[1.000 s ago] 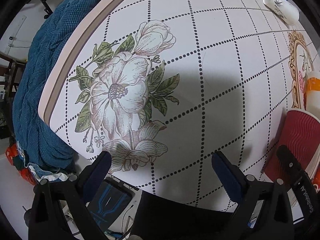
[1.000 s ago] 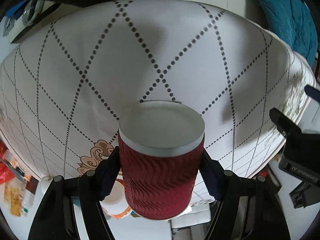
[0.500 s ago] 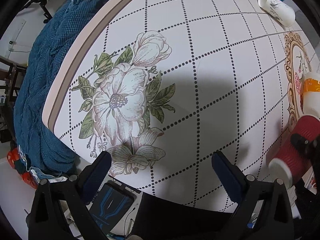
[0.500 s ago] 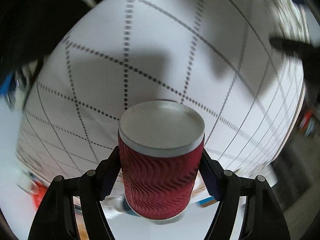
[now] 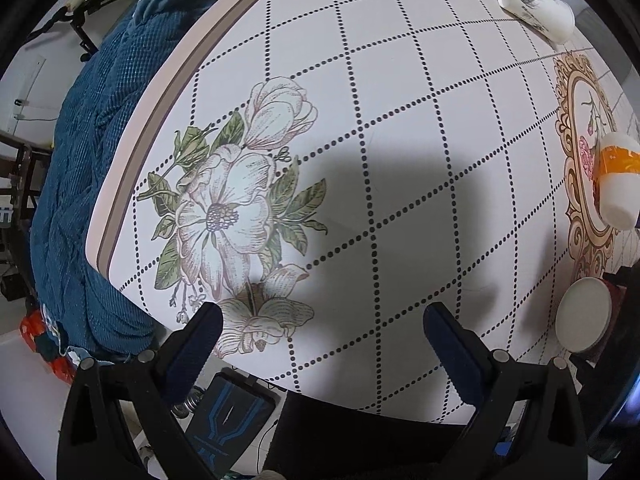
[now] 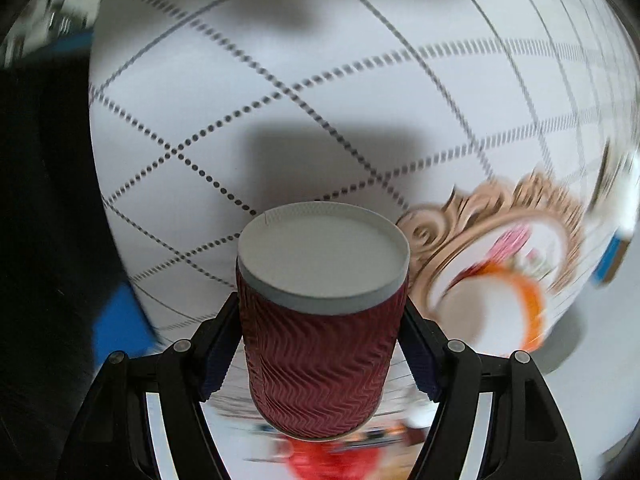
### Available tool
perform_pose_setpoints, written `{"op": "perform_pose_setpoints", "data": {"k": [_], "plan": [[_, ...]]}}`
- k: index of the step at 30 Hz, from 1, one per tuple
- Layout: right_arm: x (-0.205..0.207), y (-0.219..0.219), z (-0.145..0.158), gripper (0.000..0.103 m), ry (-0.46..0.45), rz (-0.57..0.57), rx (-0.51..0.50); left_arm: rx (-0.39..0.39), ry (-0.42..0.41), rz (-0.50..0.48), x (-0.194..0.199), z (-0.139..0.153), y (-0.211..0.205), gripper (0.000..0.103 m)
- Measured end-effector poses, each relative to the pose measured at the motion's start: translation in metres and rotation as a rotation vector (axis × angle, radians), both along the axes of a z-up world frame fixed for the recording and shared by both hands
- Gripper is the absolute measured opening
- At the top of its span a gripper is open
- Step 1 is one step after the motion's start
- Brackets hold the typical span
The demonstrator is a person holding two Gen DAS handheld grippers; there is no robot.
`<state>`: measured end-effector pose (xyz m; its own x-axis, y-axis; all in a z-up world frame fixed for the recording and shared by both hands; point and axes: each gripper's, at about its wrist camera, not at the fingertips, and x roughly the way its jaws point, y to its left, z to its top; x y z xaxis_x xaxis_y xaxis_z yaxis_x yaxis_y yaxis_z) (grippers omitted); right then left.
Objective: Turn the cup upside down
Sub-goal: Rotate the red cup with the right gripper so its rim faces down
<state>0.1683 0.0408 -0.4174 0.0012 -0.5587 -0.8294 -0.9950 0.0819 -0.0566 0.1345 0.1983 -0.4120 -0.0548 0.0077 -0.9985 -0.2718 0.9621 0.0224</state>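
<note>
Two claws on my feeds. My right claw (image 6: 322, 354) is pinching the dark red ribbed paper cup (image 6: 320, 360) by its sides, centre-bottom of that frame, its flat white end facing the camera, above the white dotted-grid desk (image 6: 280, 100). My left claw (image 5: 320, 344) is spread wide with nothing between its pads, over the desk's printed flower at lower centre. A white-and-orange cup (image 5: 618, 184) sits at the right edge of the left view.

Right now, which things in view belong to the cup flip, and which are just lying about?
Part of the job:
red ribbed cup
right hand-held gripper, shut on it

Lying about:
left hand-held gripper, open with nothing in it
white cup with orange band
white cup on its side
blue blanket
</note>
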Motion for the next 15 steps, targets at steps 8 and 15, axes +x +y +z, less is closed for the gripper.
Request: {"op": "perform_pose_setpoints", "data": {"k": [8,15], "plan": [[0.047,-0.04,0.0,0.076,0.073,-0.385,0.023,0.002,0.002,-0.026,0.002,0.002,-0.013,0.103],[0.091,-0.072,-0.002,0.076,0.107,-0.624,0.056,0.006,-0.001,-0.05,0.004,0.007,-0.036,0.103]]}}
